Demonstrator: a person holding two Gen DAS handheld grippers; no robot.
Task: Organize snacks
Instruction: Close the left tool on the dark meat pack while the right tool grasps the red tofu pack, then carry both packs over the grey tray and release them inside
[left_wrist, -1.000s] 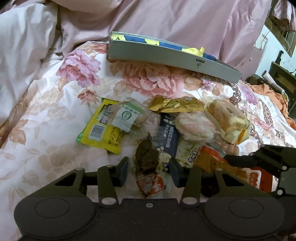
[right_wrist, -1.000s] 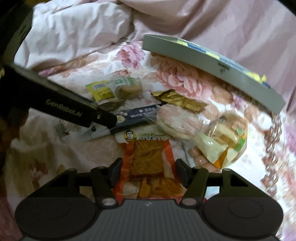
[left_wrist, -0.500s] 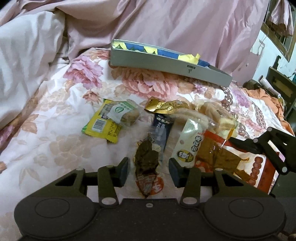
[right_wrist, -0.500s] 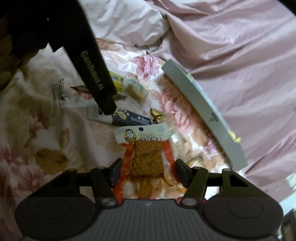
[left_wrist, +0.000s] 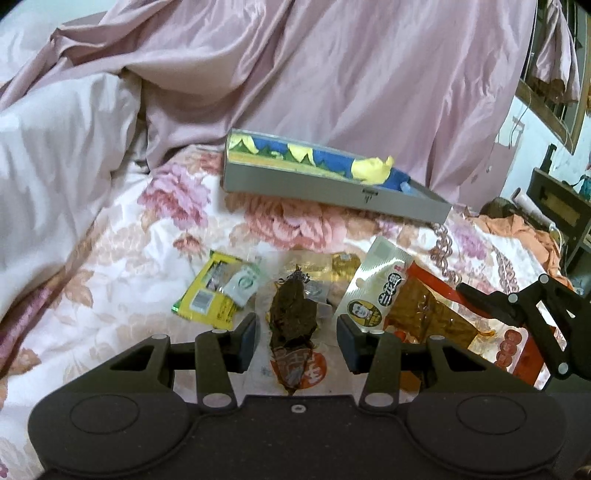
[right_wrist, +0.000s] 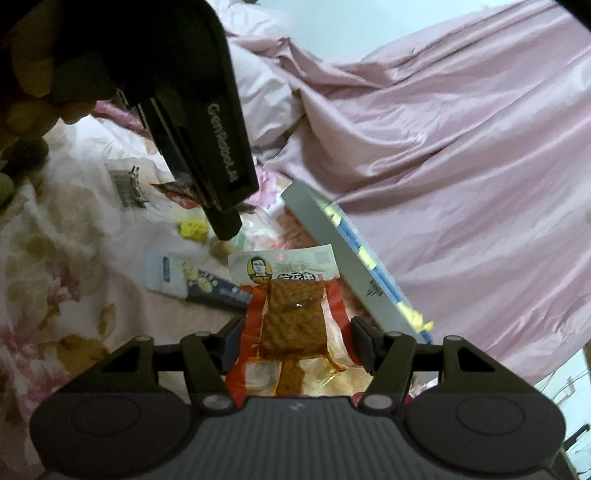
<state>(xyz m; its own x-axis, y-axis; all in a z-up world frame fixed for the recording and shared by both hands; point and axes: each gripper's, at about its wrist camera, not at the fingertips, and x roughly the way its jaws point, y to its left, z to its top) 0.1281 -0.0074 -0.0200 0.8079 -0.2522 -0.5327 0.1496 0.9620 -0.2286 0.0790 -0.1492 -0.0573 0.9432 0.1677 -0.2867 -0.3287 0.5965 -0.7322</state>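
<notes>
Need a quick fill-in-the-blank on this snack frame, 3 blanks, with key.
1. The left gripper has a clear packet of ____-coloured dried snack between its fingers.
2. The orange-red tofu packet sits between the fingers of the ____ gripper.
3. The grey tray lies on the floral bedspread, farther from the grippers than the ____ packet with a barcode.

Missing words: dark brown; right; yellow
</notes>
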